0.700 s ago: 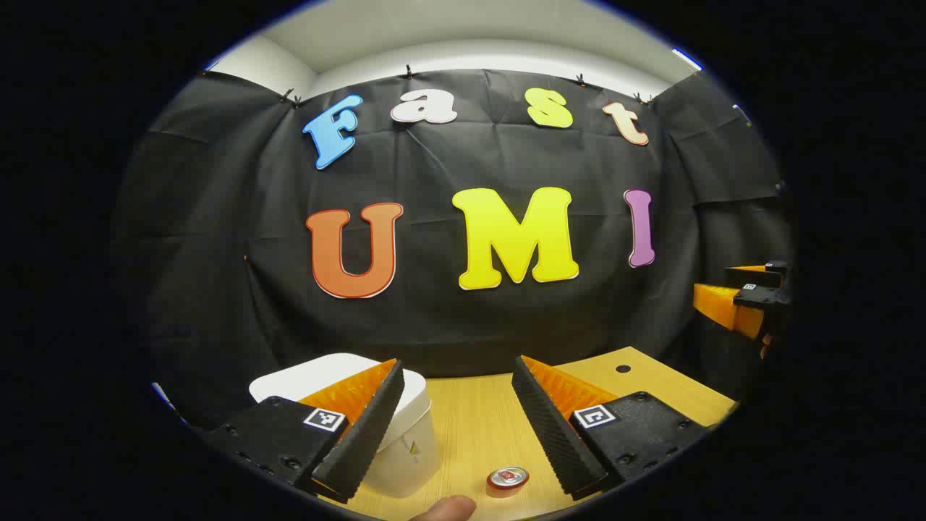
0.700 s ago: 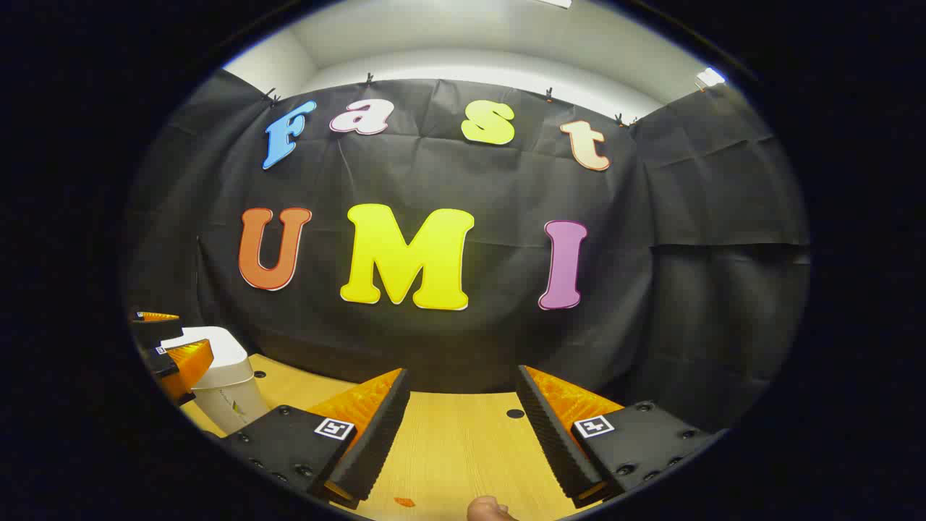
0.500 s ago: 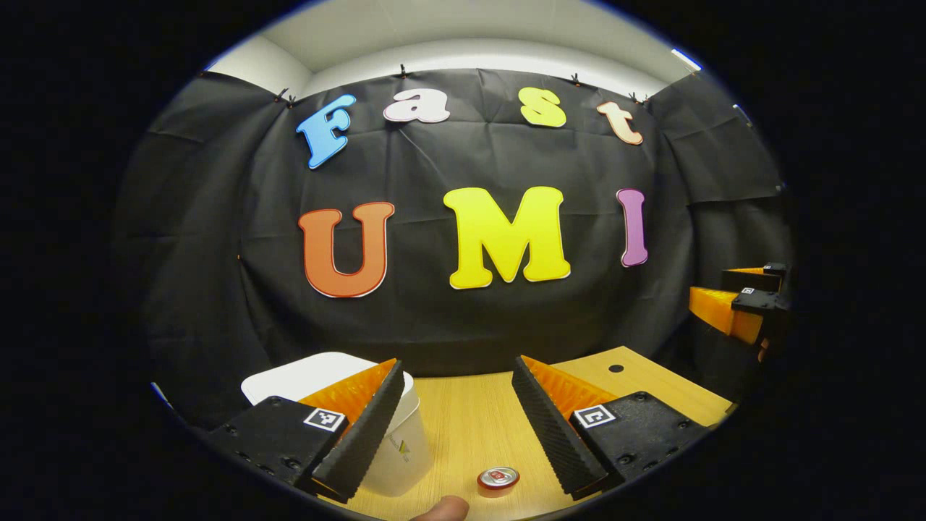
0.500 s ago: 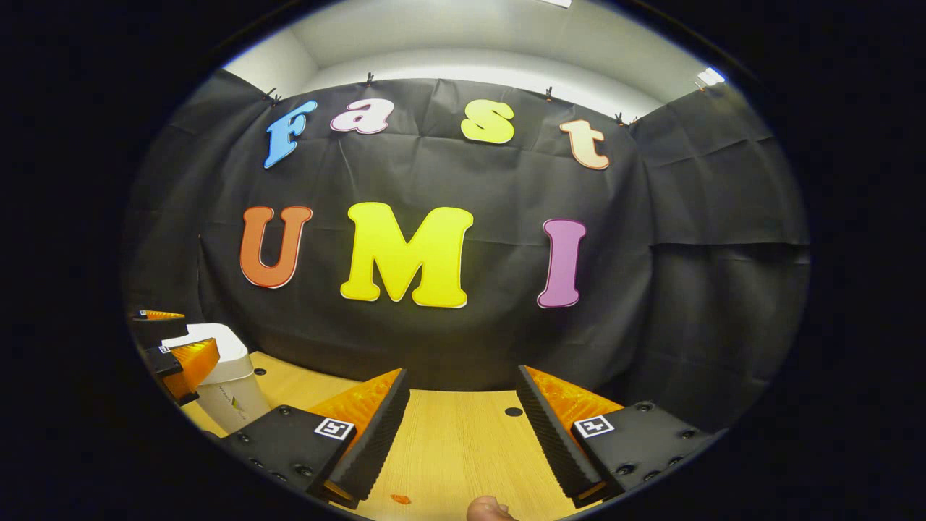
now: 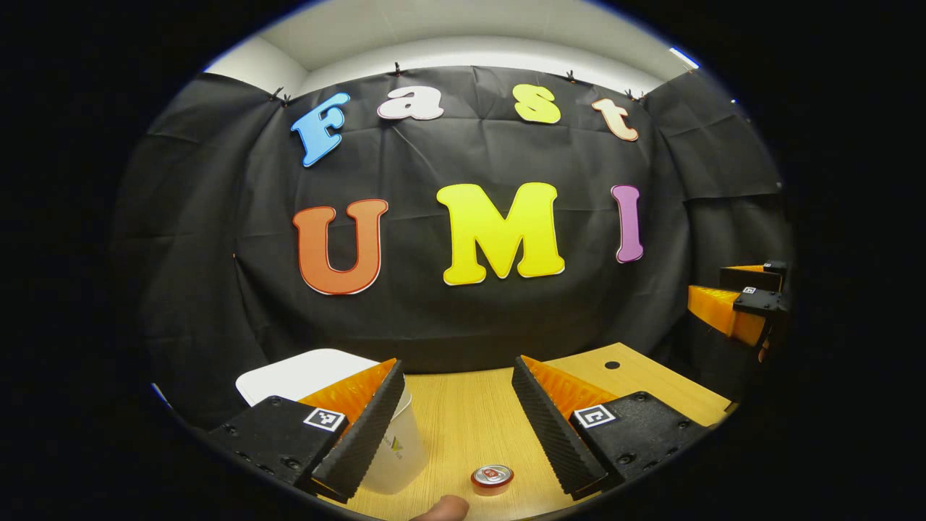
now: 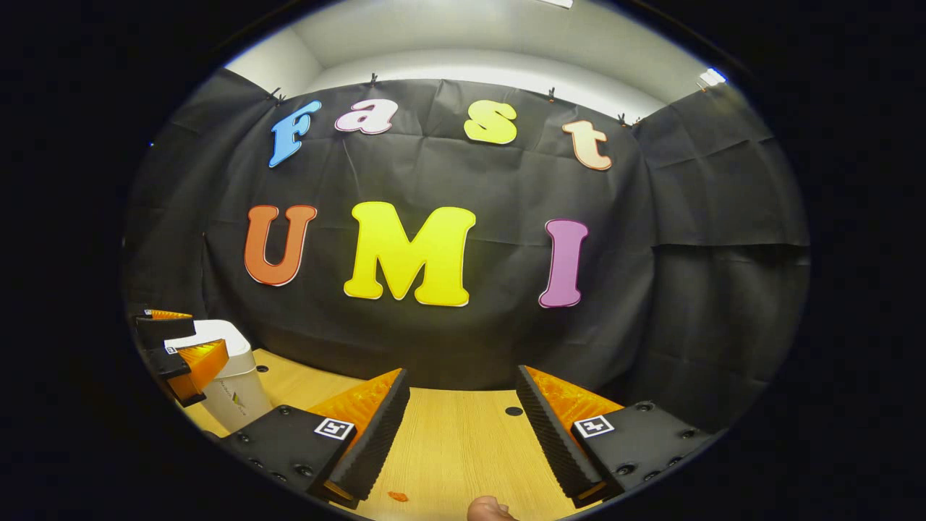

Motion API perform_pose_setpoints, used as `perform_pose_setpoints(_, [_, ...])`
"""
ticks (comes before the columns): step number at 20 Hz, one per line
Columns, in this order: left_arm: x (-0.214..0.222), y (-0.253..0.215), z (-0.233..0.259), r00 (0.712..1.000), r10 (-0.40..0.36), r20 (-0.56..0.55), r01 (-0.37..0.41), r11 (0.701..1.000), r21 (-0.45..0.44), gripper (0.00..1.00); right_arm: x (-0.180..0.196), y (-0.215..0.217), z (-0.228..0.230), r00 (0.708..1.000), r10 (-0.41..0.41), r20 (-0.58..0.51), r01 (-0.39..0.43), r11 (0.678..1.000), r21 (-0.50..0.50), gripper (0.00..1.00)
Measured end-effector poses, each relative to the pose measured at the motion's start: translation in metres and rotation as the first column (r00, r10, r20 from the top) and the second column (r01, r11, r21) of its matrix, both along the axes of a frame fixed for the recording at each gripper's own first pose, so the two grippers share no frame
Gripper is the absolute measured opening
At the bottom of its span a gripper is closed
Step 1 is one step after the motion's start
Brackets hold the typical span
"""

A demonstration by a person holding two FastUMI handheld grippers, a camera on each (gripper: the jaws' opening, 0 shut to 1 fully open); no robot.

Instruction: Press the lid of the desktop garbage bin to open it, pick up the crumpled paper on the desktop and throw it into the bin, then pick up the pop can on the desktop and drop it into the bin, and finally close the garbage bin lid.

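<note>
A white garbage bin [image 5: 304, 374] with its lid down stands on the wooden desktop [image 5: 470, 420] at the lower left of the left gripper view, partly behind my left gripper's left finger. A pop can [image 5: 492, 477] stands upright near the bottom edge, right of the bin. My left gripper [image 5: 456, 427] hovers open above the desk, nothing between its fingers. In the right gripper view my right gripper [image 6: 459, 434] is open over bare wood, and the bin [image 6: 228, 376] sits far left with the left gripper [image 6: 177, 347] in front of it.
The right gripper [image 5: 738, 304] shows at the far right of the left gripper view. A fingertip [image 5: 441, 509] pokes in at the bottom of that view, and another fingertip [image 6: 488, 509] in the right gripper view. A small orange scrap [image 6: 397, 496] lies on the desk. Cable holes [image 5: 612, 365] dot the desktop.
The left gripper's view has shifted slightly, so the bin and can sit a little further left and lower. The right gripper has barely moved. Both stay open.
</note>
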State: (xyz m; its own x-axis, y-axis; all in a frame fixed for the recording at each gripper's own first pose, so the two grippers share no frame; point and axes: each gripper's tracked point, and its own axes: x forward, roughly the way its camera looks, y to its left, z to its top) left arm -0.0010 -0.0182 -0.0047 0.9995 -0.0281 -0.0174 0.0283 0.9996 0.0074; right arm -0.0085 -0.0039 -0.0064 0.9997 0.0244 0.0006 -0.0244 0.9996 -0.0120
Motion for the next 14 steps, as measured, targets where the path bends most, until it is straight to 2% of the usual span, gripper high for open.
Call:
perform_pose_setpoints(7, [0.001, 0.005, -0.004, 1.0, 0.006, -0.014, -0.006, 1.0, 0.012, 0.99, 0.004, 0.006, -0.007, 1.0, 0.008, -0.016, -0.008, 1.0, 0.001, 0.94])
perform_pose_setpoints(8, [0.002, 0.002, -0.011, 0.999, -0.011, -0.042, 0.011, 1.0, 0.018, 0.96, 0.004, 0.007, -0.008, 1.0, 0.009, -0.018, -0.009, 1.0, -0.003, 0.94])
perform_pose_setpoints(9, [0.003, -0.002, -0.02, 0.997, -0.033, -0.075, 0.034, 0.999, 0.017, 0.83, 0.005, 0.009, -0.01, 1.0, 0.011, -0.021, -0.011, 1.0, -0.01, 0.94])
perform_pose_setpoints(12, [0.0, 0.004, -0.03, 0.993, -0.028, -0.116, 0.028, 1.0, 0.0, 0.64, 0.007, 0.02, -0.013, 0.999, 0.031, -0.027, -0.032, 0.999, -0.02, 0.94])
perform_pose_setpoints(14, [0.001, 0.008, -0.032, 0.993, -0.018, -0.116, 0.017, 1.0, -0.006, 0.61, 0.008, 0.028, -0.014, 0.998, 0.05, -0.03, -0.05, 0.998, -0.025, 0.94])
